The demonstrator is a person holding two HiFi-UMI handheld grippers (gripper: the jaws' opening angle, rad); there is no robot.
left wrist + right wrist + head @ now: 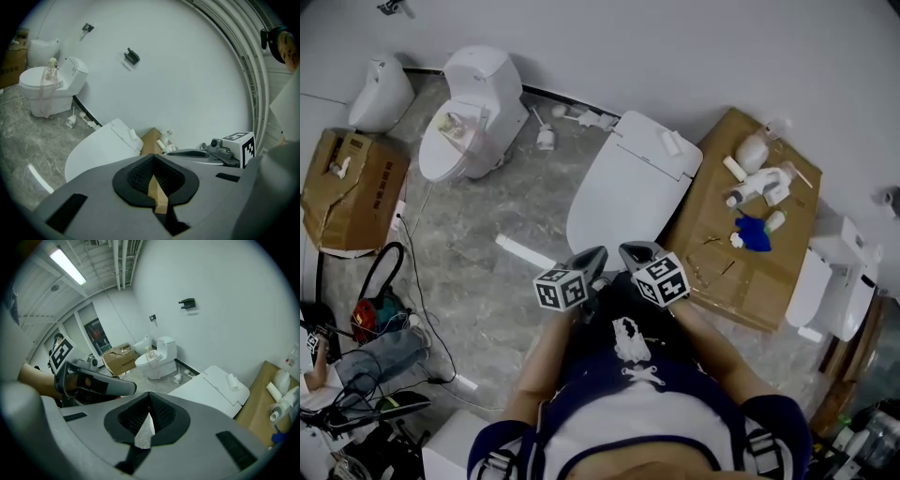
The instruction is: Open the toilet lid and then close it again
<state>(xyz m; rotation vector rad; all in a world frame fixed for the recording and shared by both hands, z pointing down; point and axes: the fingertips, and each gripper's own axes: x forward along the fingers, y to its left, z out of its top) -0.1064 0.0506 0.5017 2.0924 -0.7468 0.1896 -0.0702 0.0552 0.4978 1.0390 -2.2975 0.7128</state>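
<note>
- Head view: the left tool point(589, 257) and the right tool point(637, 251) are held side by side in front of the person point(647, 412), tips near each other, both aimed at the toilet lid point(614, 192).
- The toilet lid lies flat down, closed, on its toilet on the grey marbled floor point(487, 281), just beyond the 2 tool tips. This view does not show whether either tool touches it.
- A cardboard box point(750, 277) sits just right of that toilet and carries white fittings point(759, 183) and a blue piece point(753, 232).
- A second toilet point(473, 108) stands by the wall point(694, 47) at the upper left, well apart from the first.
- Left gripper view: the left tool point(153, 176) has its jaws drawn together with nothing gripped between the black pads.
- The toilet lid point(98, 145) shows below and left of the jaw tips, down flat and apart from them.
- The right tool lies at the right with its marker cube point(243, 144), and the second toilet point(47, 89) stands against the wall at the far left.
- Right gripper view: the right tool point(149, 420) also has its jaws brought together, holding nothing.
- The toilet lid point(211, 390) lies closed just beyond the tips, to the right, clear of the jaws.
- The left tool crosses the left side, the second toilet point(157, 359) stands farther back, and the cardboard box point(260, 401) lies at the right edge.
</note>
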